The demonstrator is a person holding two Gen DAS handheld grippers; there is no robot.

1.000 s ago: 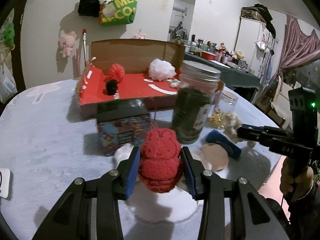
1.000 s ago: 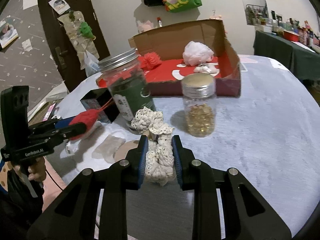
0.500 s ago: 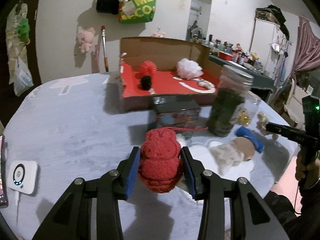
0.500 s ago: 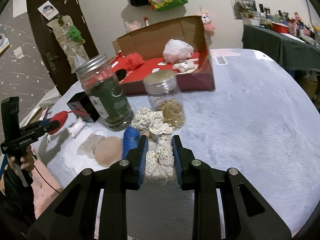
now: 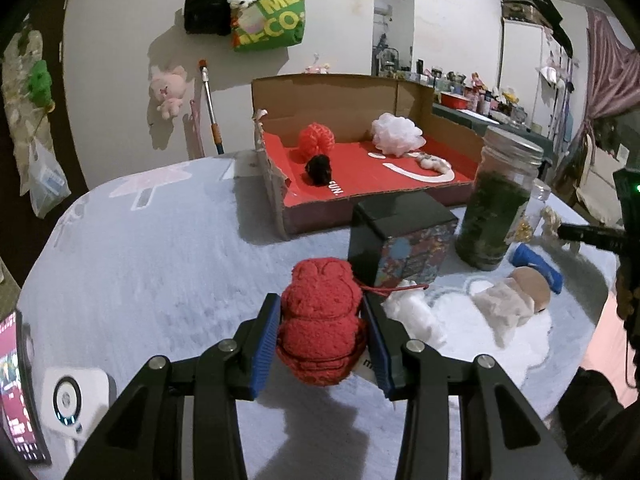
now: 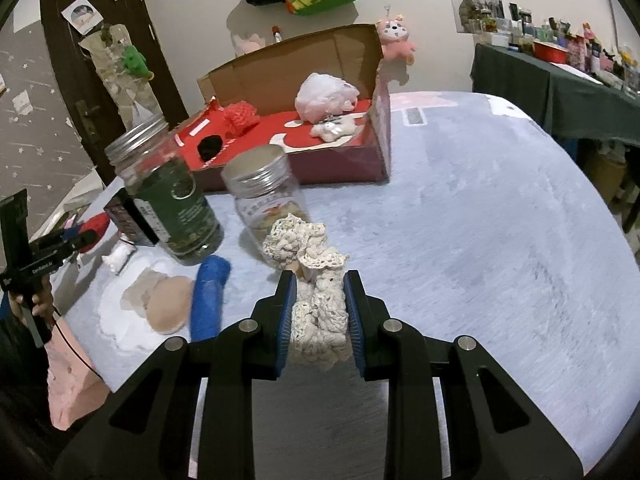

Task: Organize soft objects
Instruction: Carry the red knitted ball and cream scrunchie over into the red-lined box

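Nearest the left wrist camera, the left gripper (image 5: 322, 338) is clamping a red plush toy (image 5: 320, 320) between its blue pads, holding it above the pale grey table cover (image 5: 140, 272). A red cord is trailing from the toy toward the right. Nearest the right wrist camera, the right gripper (image 6: 319, 314) is squeezing a cream crocheted piece (image 6: 316, 308) tightly between nearly closed jaws, its lacy upper end spreading above the fingertips.

Just beyond the grippers, a white fluffy mat (image 5: 496, 328) is lying at the near table edge, carrying a tan round pad (image 6: 170, 304), a blue roll (image 6: 208, 300) and a small white fluffy piece (image 5: 412, 312). A dark patterned box (image 5: 400, 240) is standing just behind the red toy in the left view. To its right, a tall jar of dark green contents (image 6: 168, 200) with a metal lid is standing upright, and a smaller clear jar (image 6: 268, 200) is standing just beside it.

Farther back, an open cardboard box with a red floor (image 5: 360, 176) is sitting on the table. Inside it are lying a red mesh puff (image 5: 316, 140), a small black soft object (image 5: 319, 168), a white mesh puff (image 5: 396, 134) and a small white plush (image 6: 336, 128).

On the far wall, a green bag (image 5: 268, 16) and a pink plush (image 5: 168, 90) are hanging
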